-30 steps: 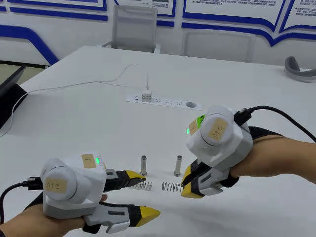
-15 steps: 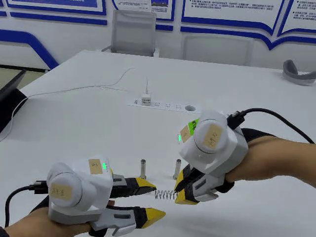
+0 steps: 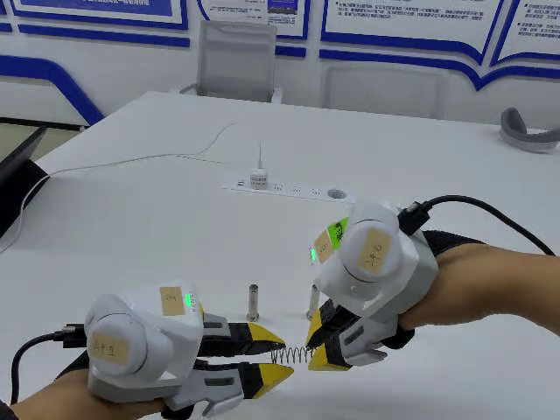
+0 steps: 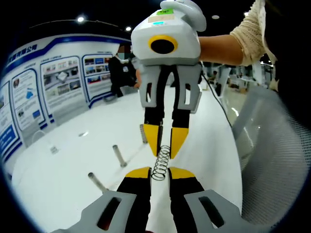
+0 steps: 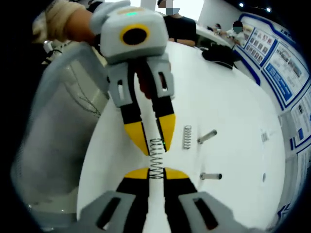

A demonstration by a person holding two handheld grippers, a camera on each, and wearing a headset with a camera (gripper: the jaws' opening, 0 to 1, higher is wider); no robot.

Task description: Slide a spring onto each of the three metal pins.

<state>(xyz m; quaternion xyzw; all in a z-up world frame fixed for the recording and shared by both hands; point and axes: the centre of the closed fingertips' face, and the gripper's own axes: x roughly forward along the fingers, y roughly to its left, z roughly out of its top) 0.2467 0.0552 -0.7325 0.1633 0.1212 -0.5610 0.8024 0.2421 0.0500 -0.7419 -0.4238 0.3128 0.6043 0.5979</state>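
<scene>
Together, left tool (image 3: 282,354) and right tool (image 3: 316,342) each pinch one end of a spring (image 3: 295,354), jaws nearly closed.

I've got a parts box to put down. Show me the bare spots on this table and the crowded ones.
Bare: the left stretch between the white cable and the left gripper; the far tabletop beyond the power strip; the right side between strip and right gripper. Crowded: near middle, where the pins, the spring and both grippers meet.

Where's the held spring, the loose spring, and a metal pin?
held spring (image 3: 293,354), head view, its middle coils.
loose spring (image 5: 187,137), right gripper view, its middle coils.
metal pin (image 3: 254,302), head view, mid-shaft.
</scene>
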